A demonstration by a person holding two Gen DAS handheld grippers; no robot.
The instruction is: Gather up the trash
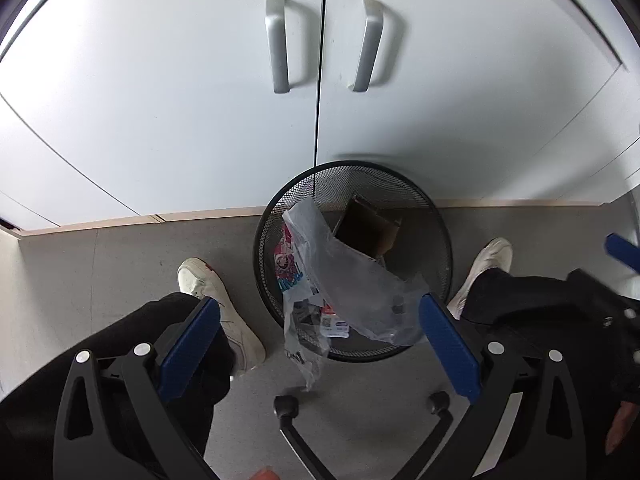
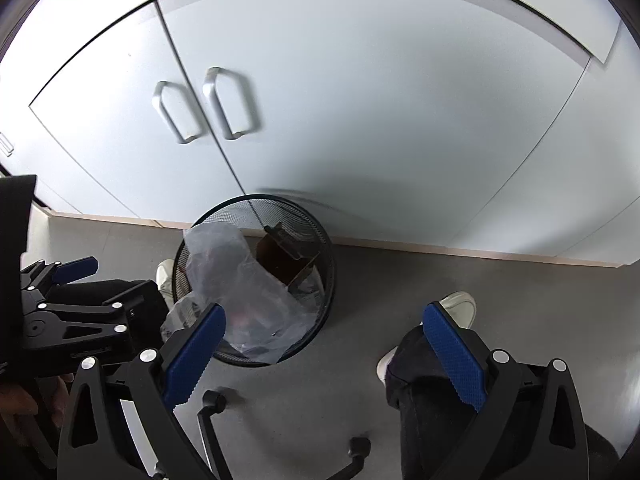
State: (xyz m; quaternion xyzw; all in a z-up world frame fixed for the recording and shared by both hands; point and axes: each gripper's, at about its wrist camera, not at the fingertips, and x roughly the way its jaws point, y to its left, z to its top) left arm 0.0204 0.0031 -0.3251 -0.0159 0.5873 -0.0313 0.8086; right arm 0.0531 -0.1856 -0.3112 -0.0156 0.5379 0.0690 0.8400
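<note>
Left wrist view: left gripper point(image 1: 320, 332) and right gripper point(image 2: 324, 344), both released and empty, point steeply down over mesh bin point(image 1: 436, 216) holding crumpled plastic bag point(image 1: 340, 276).

A black wire-mesh wastebasket point(image 1: 434, 236) stands upright on the grey floor, close against the white cabinet doors. A crumpled clear plastic bag point(image 1: 348, 280) sprawls over its near rim, one tail hanging down outside toward the floor. Beneath the bag, a printed wrapper point(image 1: 289, 264) in pink, white and blue shows through. A brown cardboard box point(image 1: 366, 228), open end up, leans inside against the far wall of the basket.
</note>
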